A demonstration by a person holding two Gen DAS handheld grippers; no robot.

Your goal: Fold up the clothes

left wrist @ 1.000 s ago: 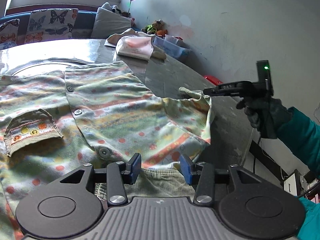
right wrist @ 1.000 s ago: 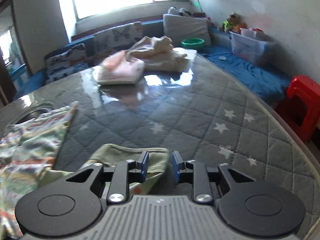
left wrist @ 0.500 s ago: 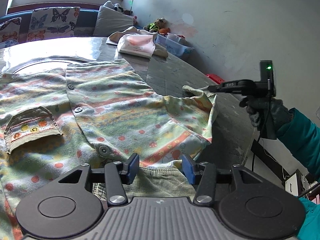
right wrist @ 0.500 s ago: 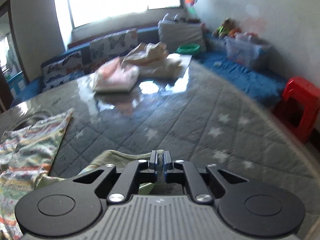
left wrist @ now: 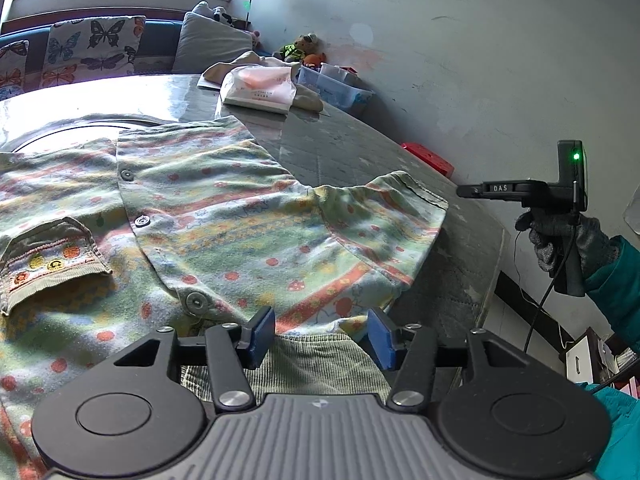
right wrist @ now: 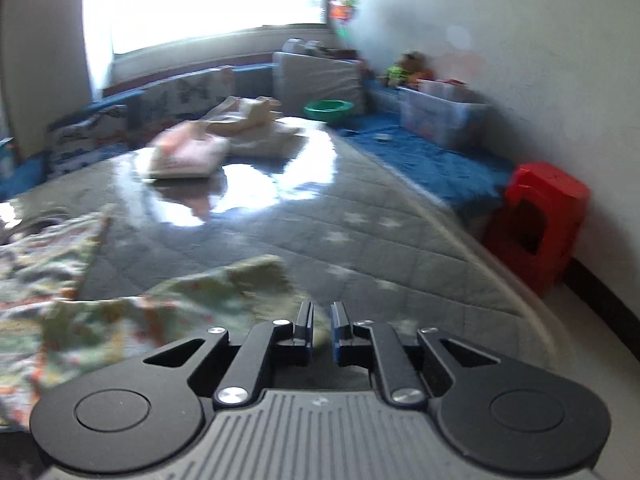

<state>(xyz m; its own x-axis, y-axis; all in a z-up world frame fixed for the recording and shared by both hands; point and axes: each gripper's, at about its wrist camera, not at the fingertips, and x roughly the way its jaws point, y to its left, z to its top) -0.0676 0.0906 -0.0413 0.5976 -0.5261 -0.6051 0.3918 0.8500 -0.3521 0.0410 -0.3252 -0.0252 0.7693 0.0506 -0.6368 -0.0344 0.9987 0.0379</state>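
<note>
- The patterned shirt (left wrist: 224, 216) lies flat on the grey quilted desk (left wrist: 340, 148), buttons up, in the left half of both views. Its sleeve (left wrist: 384, 220) sticks out to the right, long axis running from the shirt body toward the desk's right edge.
- My right hand-held gripper (right wrist: 320, 332) sits just off the sleeve's cuff end, toward the desk edge. In the left wrist view it hangs in the air, clear of the cuff (left wrist: 424, 192), with a gap showing between them.
- So the sleeve lies to the left of and ahead of my right hand, and the right hand is the nearer one to it. My guess: the next move is folding that sleeve in over the shirt body, i.e. right to left across the chest.
- My left hand-held gripper (left wrist: 320, 336) rests low at the shirt's near hem, over the ribbed green band (left wrist: 288, 364). Jaws stand about half apart and are opening. The hem runs between and under them, but the pads aren't pressing it.
- Right jaws are nearly together w/ a thin slit, and are opening. The right wrist view is blurred, so I can't be certain, but nothing seems pinched; the cloth (right wrist: 224, 292) looks to be behind and below the tips.
- A stack of folded clothes (left wrist: 260, 92) sits at the desk's far side, well apart from the shirt.
</note>
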